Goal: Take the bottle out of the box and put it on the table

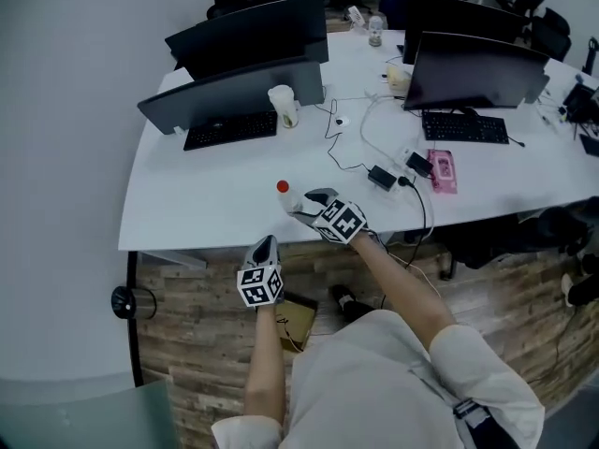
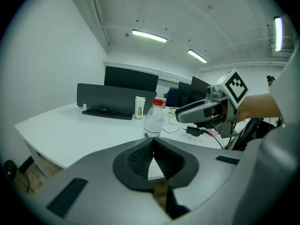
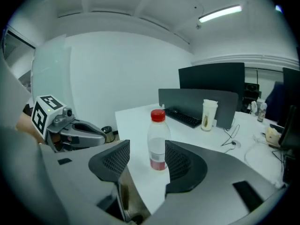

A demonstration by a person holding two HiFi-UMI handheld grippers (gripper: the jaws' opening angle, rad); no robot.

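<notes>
Upright on the white table (image 3: 133,121), straight ahead of the released right gripper (image 3: 145,159) and in line with its wide gap, untouched: the clear plastic bottle with red cap (image 3: 158,139). Stands farther from the clenched, empty left gripper (image 2: 152,156).

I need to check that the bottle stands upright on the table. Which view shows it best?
The right gripper view: the bottle stands upright, whole and close. The left gripper view cuts off its base; the head view shows it tiny.
</notes>
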